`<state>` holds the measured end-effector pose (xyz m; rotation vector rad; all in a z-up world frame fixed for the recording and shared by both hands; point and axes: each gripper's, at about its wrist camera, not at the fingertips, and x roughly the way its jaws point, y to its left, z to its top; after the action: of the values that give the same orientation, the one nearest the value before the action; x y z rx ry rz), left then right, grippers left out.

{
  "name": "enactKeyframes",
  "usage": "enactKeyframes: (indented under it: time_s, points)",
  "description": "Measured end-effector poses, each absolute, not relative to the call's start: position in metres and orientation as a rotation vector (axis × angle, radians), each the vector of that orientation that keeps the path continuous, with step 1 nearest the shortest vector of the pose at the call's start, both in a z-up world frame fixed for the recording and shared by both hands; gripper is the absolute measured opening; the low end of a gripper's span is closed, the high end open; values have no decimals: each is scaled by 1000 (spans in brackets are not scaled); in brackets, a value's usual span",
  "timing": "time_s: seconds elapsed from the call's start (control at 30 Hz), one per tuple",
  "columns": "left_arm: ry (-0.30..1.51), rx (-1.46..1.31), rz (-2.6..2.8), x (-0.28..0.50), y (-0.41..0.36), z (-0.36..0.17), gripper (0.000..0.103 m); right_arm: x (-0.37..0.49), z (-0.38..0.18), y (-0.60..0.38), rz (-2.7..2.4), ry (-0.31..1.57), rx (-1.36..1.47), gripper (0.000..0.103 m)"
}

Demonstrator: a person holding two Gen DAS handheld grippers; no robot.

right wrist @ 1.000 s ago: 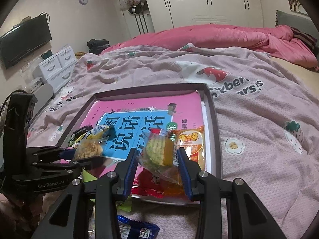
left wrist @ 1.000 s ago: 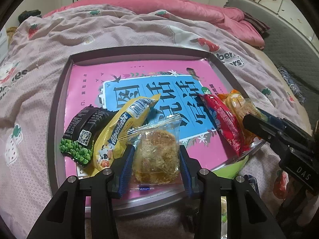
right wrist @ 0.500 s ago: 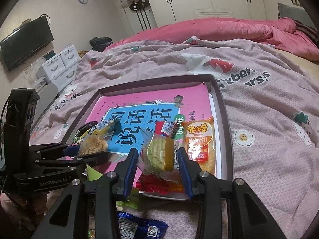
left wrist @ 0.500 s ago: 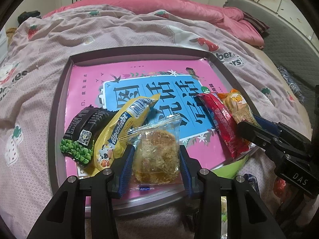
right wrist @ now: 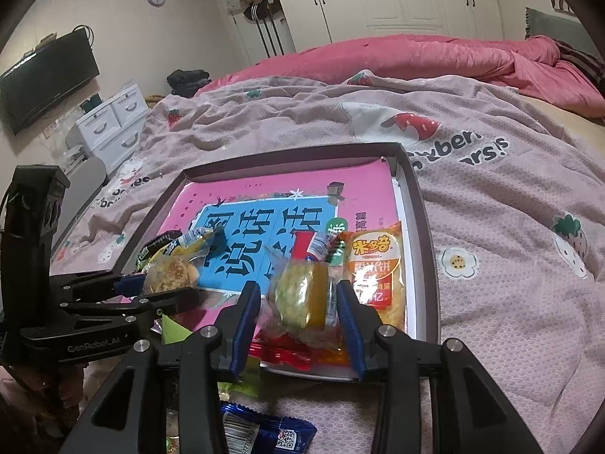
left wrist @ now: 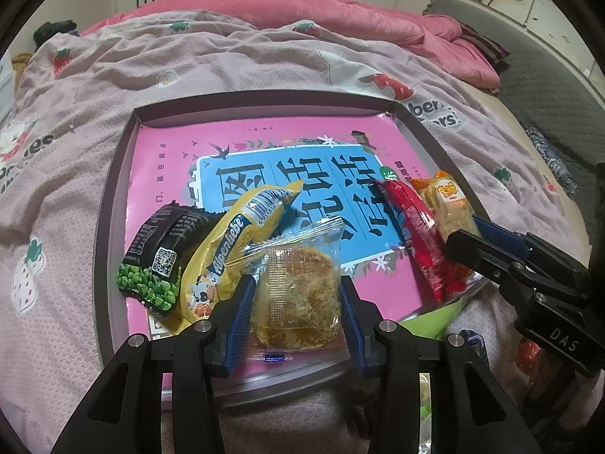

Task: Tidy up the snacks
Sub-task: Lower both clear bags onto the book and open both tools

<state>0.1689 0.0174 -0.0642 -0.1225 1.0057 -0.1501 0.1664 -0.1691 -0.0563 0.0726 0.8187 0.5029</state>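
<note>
Clear plastic wraps the round golden pastry [left wrist: 298, 295] that the left gripper [left wrist: 295, 314] clamps between its blue pads, jaws partly closed against the packet's sides. In the left wrist view this packet sits at the near edge of the grey tray [left wrist: 113, 174], which is lined with a pink printed sheet [left wrist: 170, 159]. On the tray, just left of the pastry, lie a yellow candy bag [left wrist: 234, 249] and a black-and-green pea packet [left wrist: 159, 261], overlapping. Toward the tray's right edge lie a red packet [left wrist: 416, 227] and an orange rice-cracker packet [left wrist: 450, 204], with the right gripper's fingers beside them.

In the right wrist view, the right gripper [right wrist: 298, 302] holds a clear-wrapped yellow-green cake [right wrist: 302, 295], jaws partly closed on it, raised over the tray's near right corner. The orange packet [right wrist: 374, 265] lies flat just beyond. A blue packet [right wrist: 264, 431] lies on the strawberry-print quilt [right wrist: 510, 208], outside the tray's near edge.
</note>
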Motion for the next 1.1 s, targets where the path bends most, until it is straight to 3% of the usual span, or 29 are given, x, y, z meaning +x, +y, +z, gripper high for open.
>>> enactKeyframes:
  time_s: [0.6,1.1]
  points:
    - [994,-104,-160,164,17,-53,47,163,-46,-170,492,785,54,46]
    - [969,-108,-174,155,16,-37,60,160,-38,-178,477,755,72,47]
